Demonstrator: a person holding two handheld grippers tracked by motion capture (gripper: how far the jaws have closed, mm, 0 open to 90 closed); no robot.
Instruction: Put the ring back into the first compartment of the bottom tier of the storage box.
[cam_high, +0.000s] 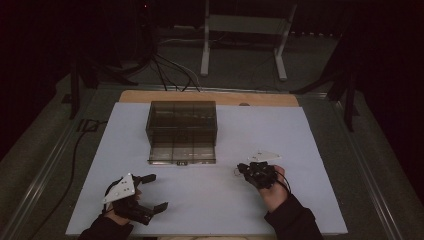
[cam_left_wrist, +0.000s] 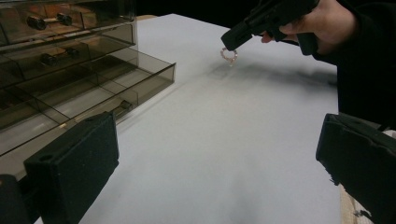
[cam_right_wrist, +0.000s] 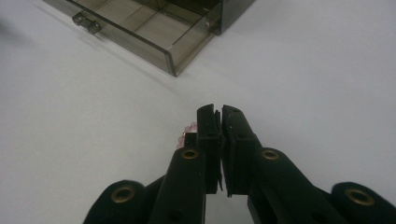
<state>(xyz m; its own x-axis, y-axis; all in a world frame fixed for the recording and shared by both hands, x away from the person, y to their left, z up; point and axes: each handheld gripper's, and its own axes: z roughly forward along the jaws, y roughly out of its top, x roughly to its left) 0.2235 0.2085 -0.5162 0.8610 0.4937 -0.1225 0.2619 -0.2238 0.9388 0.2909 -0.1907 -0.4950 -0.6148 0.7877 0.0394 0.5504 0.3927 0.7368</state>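
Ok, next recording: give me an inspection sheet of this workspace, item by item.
Surface: white board lying on a wooden tabletop.
Job's things: smoky transparent drawer box, its bottom drawer pulled out; small pink bead ring hanging from the right gripper's tip.
Clutter: nothing seen.
Grippers: left gripper wide open, holding nothing, near the board's front-left corner; right gripper shut on the ring, right of the open drawer.
Cables: black cables on the floor behind the table; one cable along the table's left side.
Surroundings: dark room, white metal frame at the back.
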